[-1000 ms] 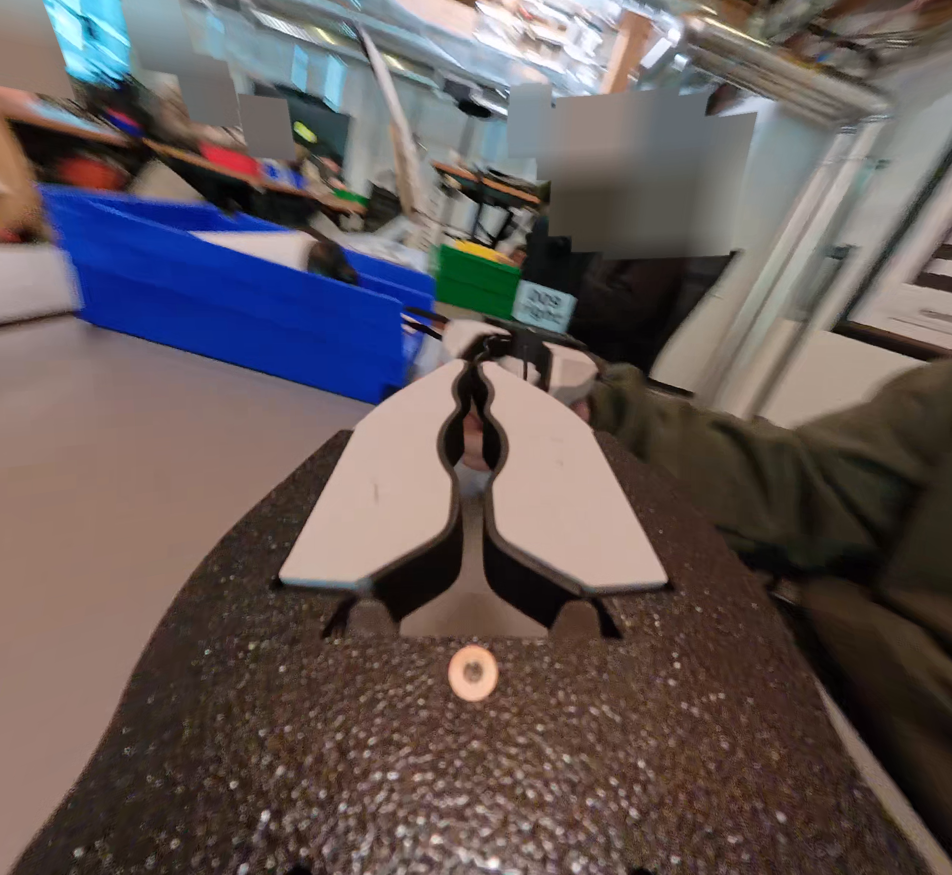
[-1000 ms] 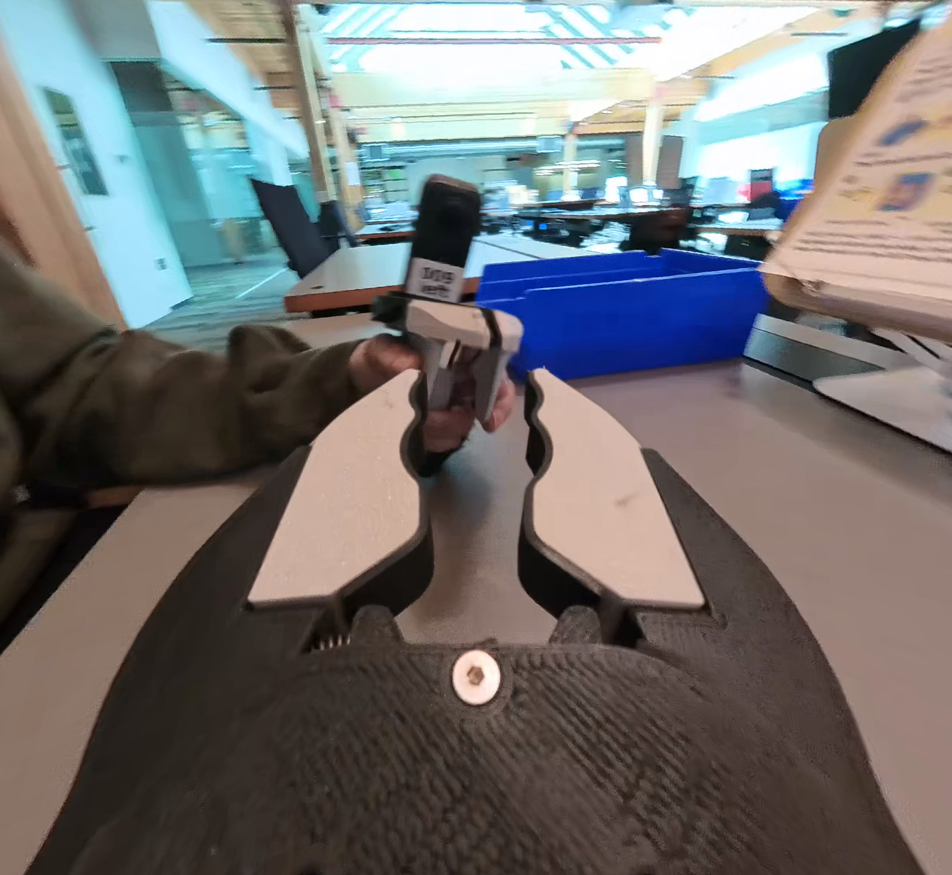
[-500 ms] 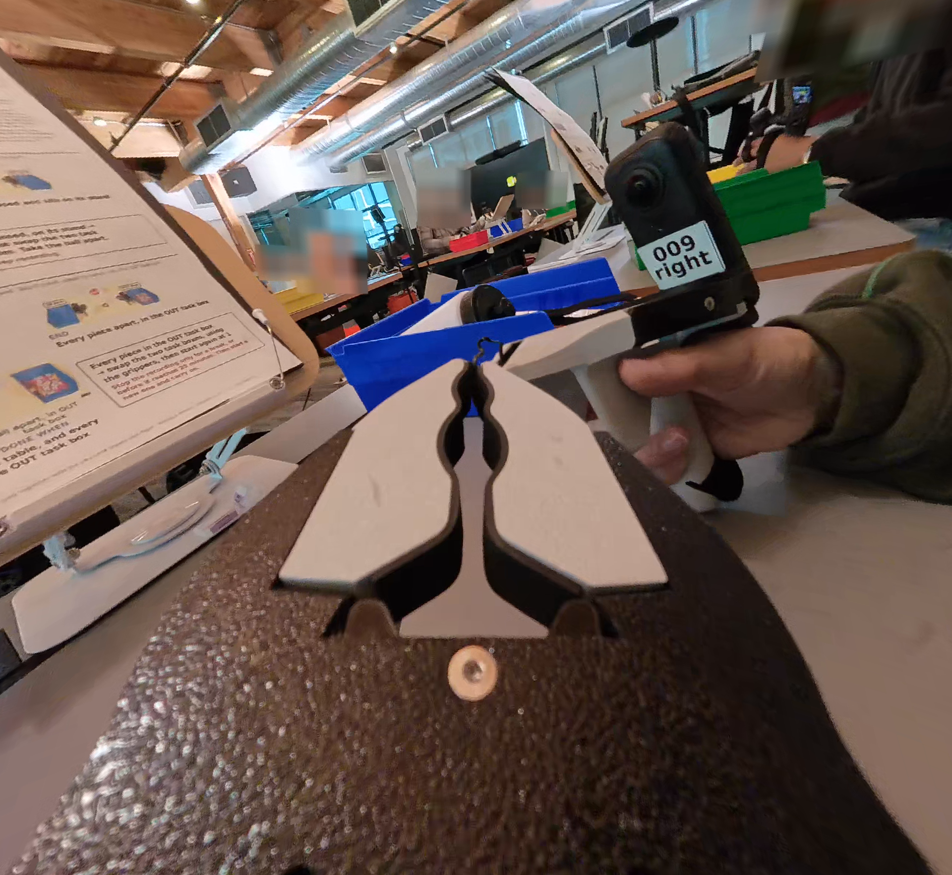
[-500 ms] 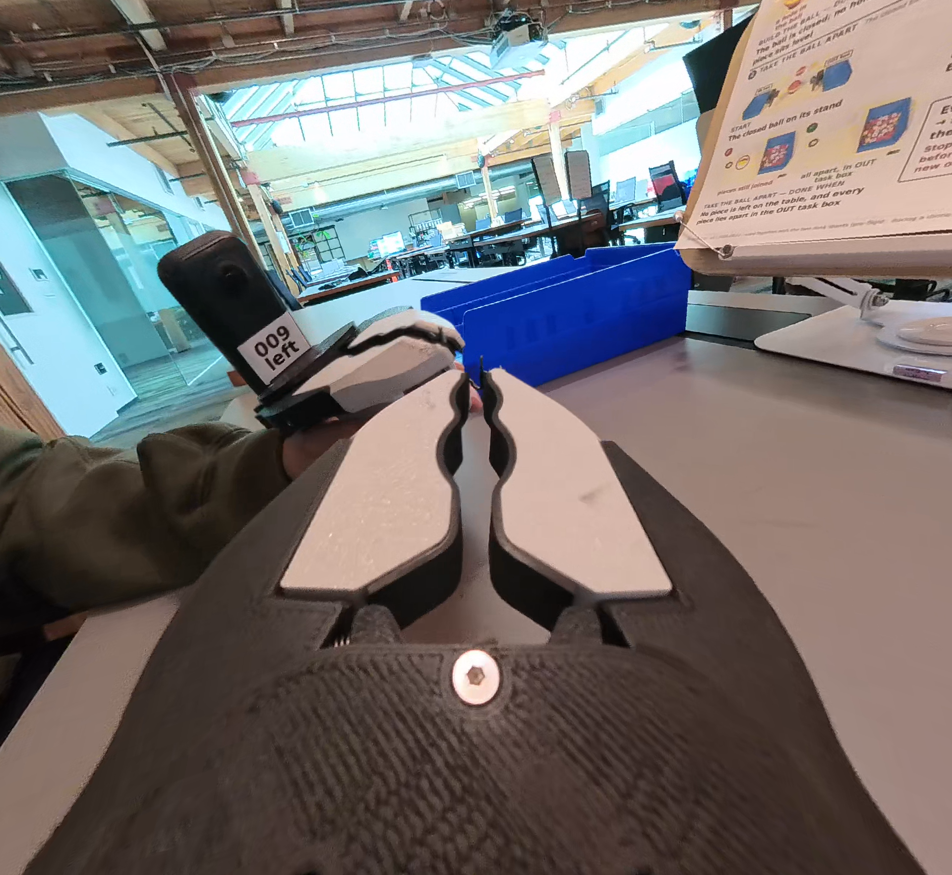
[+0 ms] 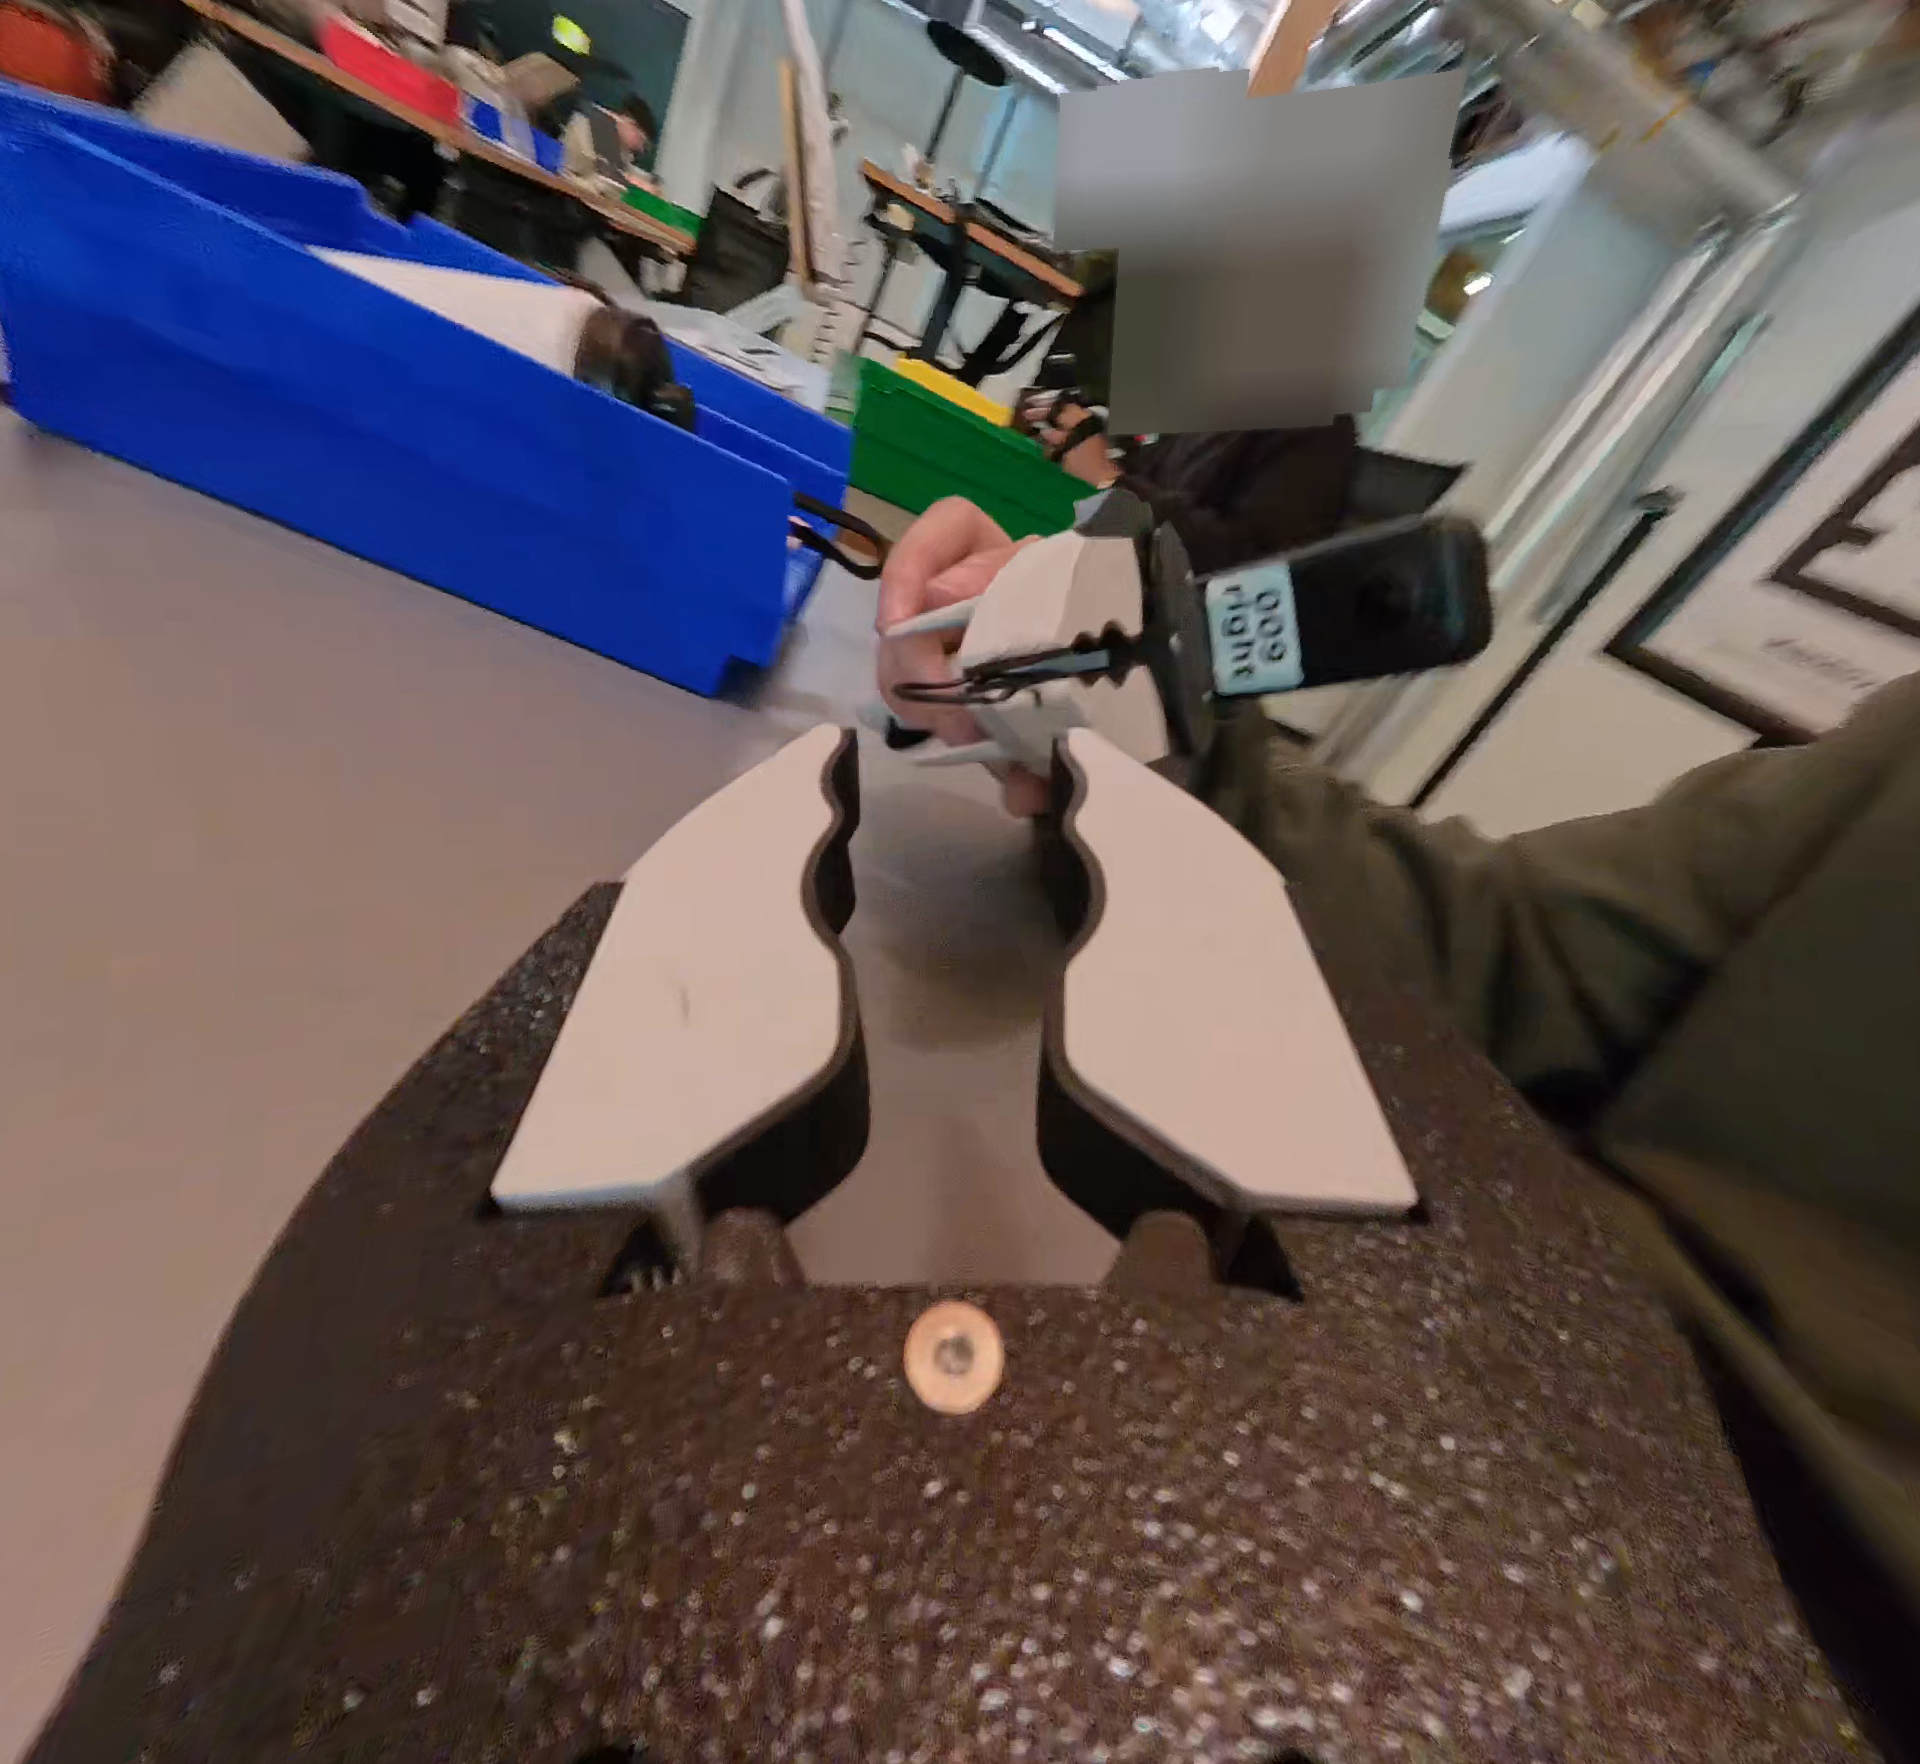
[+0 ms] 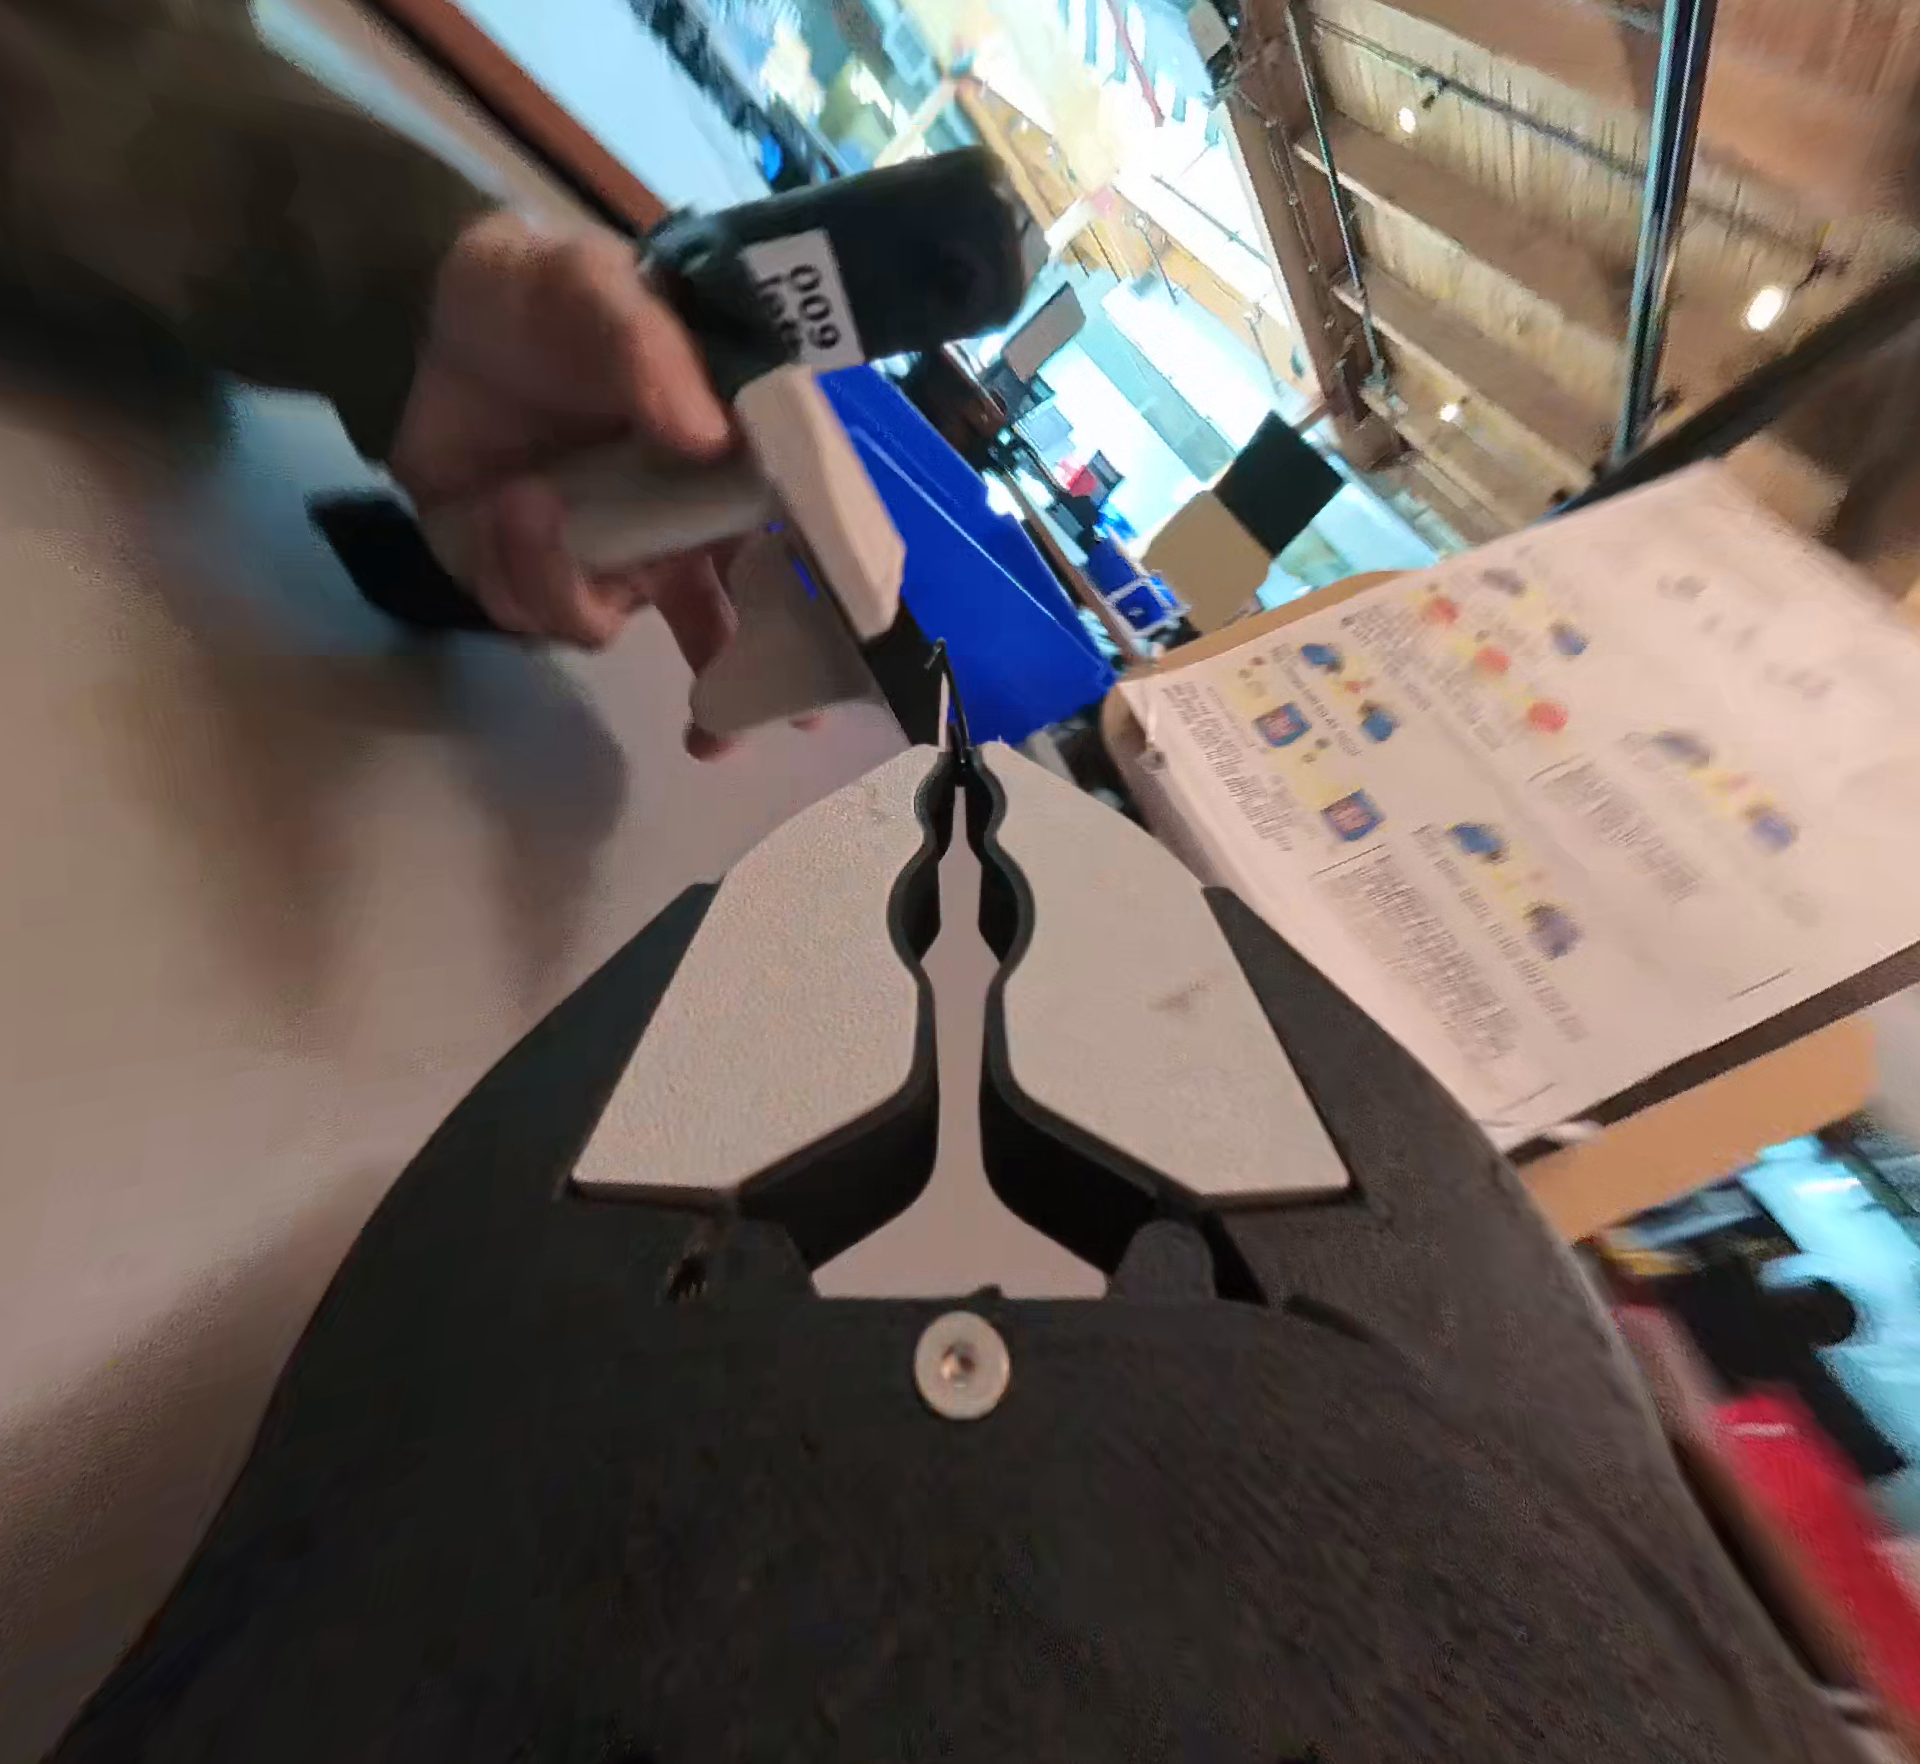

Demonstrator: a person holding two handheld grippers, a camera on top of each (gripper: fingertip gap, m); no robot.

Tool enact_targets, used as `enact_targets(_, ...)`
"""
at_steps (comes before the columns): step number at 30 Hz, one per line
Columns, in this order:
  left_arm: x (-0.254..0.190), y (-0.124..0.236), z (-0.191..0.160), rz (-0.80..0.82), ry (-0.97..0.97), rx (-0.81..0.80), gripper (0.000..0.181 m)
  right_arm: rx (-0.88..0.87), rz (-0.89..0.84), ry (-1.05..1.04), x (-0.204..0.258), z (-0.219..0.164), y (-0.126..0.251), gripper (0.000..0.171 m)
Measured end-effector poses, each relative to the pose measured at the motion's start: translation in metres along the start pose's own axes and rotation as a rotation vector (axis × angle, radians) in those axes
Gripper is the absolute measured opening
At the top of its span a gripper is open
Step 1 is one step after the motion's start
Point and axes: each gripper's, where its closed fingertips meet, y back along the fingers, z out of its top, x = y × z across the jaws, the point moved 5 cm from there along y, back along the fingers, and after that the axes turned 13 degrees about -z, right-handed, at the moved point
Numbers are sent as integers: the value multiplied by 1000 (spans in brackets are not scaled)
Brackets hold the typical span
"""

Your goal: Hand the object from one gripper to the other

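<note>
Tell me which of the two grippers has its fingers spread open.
The left gripper: its fingers stand wide apart with nothing between them. The right gripper has its fingers closed on a thin black wire piece.

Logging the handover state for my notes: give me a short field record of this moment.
left gripper: open, empty
right gripper: shut on black wire piece, pinched at the tips
wire position: just beyond the left gripper's tips, not between them
table: grey, with a blue bin on it
background: instruction sheet on a stand
</note>
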Motion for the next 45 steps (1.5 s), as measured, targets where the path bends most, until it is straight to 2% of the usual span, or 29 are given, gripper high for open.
enact_targets(3, 1, 3, -2, -72, 155, -18, 33, 15, -29, 275, 8, 2, -1, 1)
enact_targets(6, 3, 3, -4, -114, 276, -35, 31, 28, -41, 428, 10, 2, -1, 1)
enact_targets(8, 3, 4, -6, -130, 326, -41, 23, 44, -27, 504, 12, 0, -1, 1)
enact_targets(13, 12, 7, -11, -105, 411, -51, 15, 41, 13, 588, 21, 2, -3, 1)
enact_targets(14, 12, 7, -12, -108, 415, -48, 6, 36, 9, 590, 22, 3, -3, 1)
enact_targets(17, 12, 7, -11, -92, 375, -37, 4, 43, -1, 563, 20, 2, -3, 1)
enact_targets(21, 12, 6, -11, -71, 321, -28, 1, 25, -57, 346, 11, 3, -2, 8)
enact_targets(24, 14, 11, -4, -21, 234, -63, 1, 33, -36, -67, 0, 0, -2, 34)
enact_targets(26, 14, 13, 1, 24, 139, -70, 1, 44, 22, -355, -4, -3, -3, 41)
enact_targets(29, 9, 13, 6, 84, -58, -43, 1, 25, 97, -740, -10, -2, -4, 39)
enact_targets(31, 5, 10, 7, 108, -175, 0, 1, 15, 123, -882, -12, -2, -5, 29)
enact_targets(35, 2, 7, 7, 174, -344, 61, 1, 93, 148, -841, -3, -8, -8, 17)
enact_targets(38, 0, 5, 8, 179, -385, 51, 1, 139, 145, -785, 2, -11, -10, 14)
enact_targets(40, -1, 5, 8, 176, -395, 50, 1, 126, 142, -773, 2, -10, -10, 3)
enact_targets(43, -1, 4, 8, 183, -403, 50, 1, 125, 137, -760, 2, -10, -10, 3)
enact_targets(45, 0, 4, 8, 183, -404, 57, 1, 127, 128, -762, 2, -10, -10, 11)
